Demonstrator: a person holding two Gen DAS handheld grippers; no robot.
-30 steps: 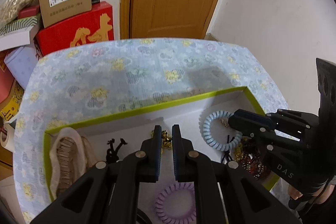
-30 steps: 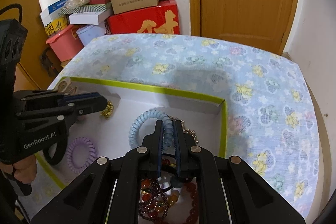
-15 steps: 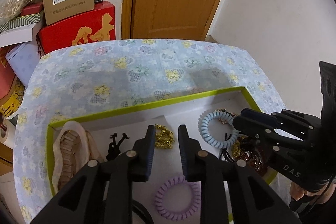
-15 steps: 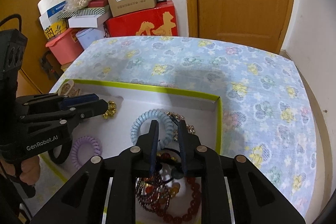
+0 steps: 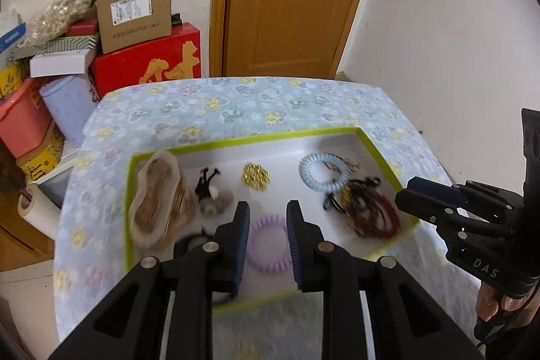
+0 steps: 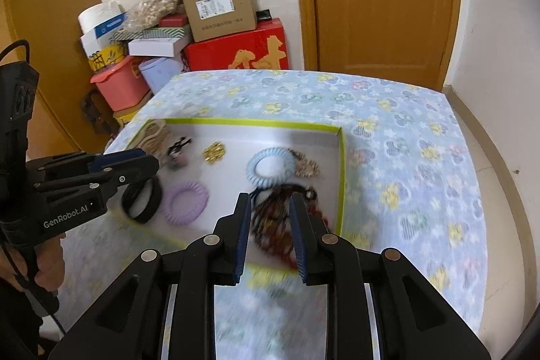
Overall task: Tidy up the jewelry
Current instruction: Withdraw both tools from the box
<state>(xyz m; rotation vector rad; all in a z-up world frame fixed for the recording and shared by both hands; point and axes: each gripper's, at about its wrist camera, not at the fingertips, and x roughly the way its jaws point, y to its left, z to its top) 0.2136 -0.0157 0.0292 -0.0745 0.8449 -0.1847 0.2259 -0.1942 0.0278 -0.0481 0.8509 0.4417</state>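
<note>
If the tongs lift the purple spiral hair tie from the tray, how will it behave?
The purple spiral hair tie is coiled like a phone cord, so it probably stretches and sags when pinched. It looks hollow and small, likely very light. Lying flat in the tray, it should slide, not roll.

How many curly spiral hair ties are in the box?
2. The blue spiral tie lies toward the far right of the box; the purple spiral tie lies near the front edge. Another could hide under the bead pile.
</note>
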